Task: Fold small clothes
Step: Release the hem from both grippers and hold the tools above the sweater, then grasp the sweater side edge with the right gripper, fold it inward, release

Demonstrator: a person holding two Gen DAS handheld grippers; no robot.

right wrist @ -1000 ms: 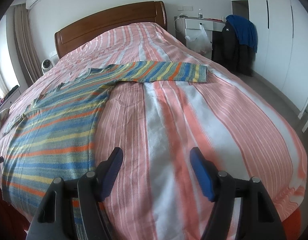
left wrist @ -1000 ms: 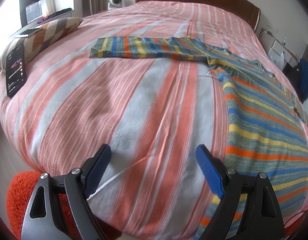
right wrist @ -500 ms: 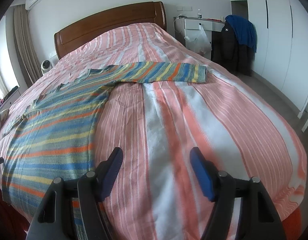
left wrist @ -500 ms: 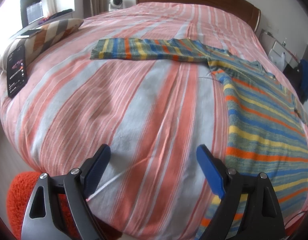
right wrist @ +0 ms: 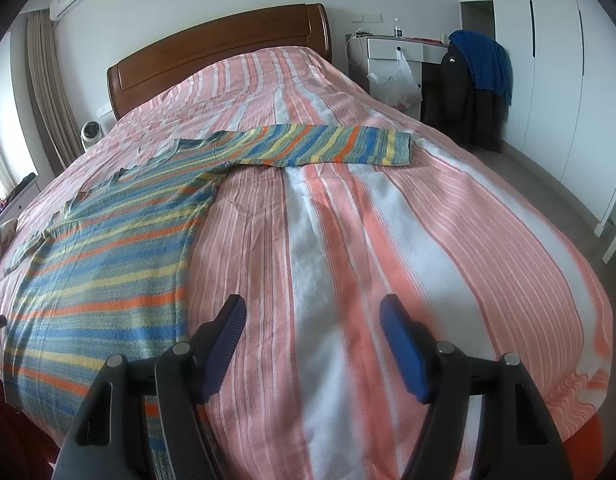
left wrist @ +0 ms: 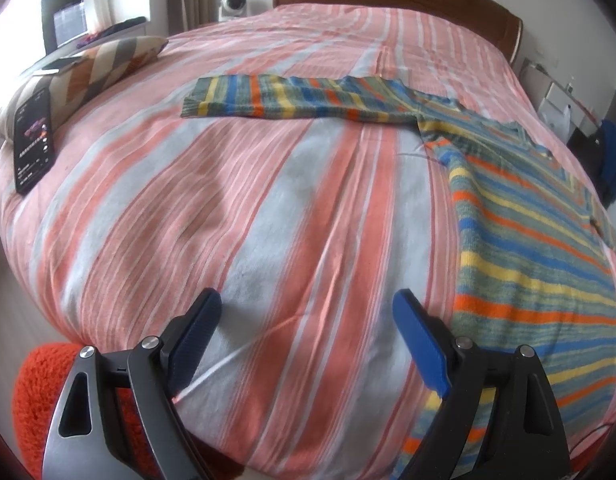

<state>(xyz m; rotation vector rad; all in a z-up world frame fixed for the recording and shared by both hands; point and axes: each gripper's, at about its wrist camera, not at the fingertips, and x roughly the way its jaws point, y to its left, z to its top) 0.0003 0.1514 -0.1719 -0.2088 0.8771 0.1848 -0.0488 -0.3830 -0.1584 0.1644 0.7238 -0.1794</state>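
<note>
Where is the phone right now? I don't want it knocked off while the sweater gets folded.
In the left wrist view, the phone lies screen-up at the bed's far left edge, leaning against the patterned cushion, well clear of the striped sweater.

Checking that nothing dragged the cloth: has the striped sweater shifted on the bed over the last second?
No. The striped sweater lies as before: its sleeve ends on the same bedspread stripe, short of the pillow.

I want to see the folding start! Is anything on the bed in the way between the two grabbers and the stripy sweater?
Nothing visible blocks them. Only bare bedspread lies between the open left gripper and the sweater, and between the open right gripper and it. The phone lies far off to the side.
</note>
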